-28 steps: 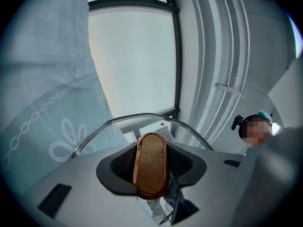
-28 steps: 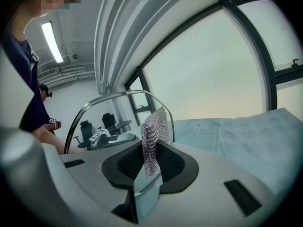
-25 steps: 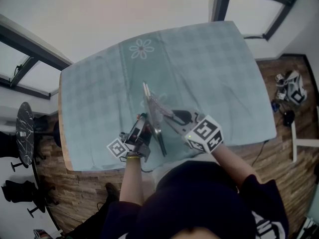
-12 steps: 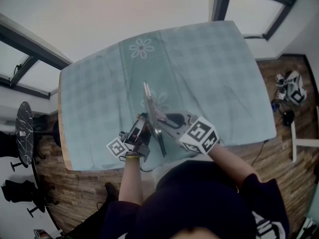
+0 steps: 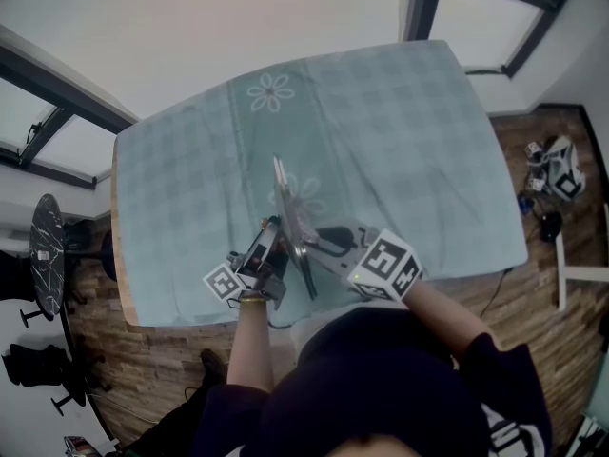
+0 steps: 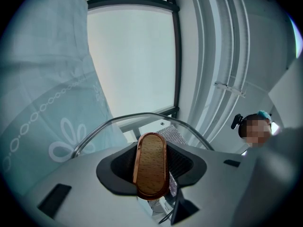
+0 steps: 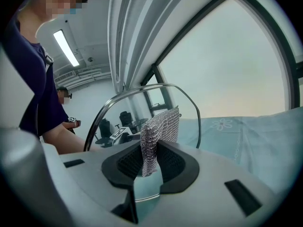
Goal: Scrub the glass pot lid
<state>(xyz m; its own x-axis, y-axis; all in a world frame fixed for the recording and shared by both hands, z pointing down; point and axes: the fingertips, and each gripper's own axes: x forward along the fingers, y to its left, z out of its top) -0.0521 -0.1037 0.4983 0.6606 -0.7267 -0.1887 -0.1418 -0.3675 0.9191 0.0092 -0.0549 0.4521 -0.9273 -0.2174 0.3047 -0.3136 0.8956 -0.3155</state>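
Note:
The glass pot lid stands on edge above the table, its steel rim arching over my left gripper. That gripper is shut on the lid's wood-and-copper handle. My right gripper is shut on a silver chainmail scrubber, held against the lid's other face inside the rim. In the head view the right gripper sits just right of the lid. Through the glass the scrubber shows in the left gripper view.
A teal checked cloth with flower patterns covers the table, whose near edge is close to the person's body. A black stool stands at the left. Loose equipment lies on the wooden floor at the right.
My right gripper has slid the scrubber a little along the lid, toward the person's body. The lid and the left gripper have stayed still.

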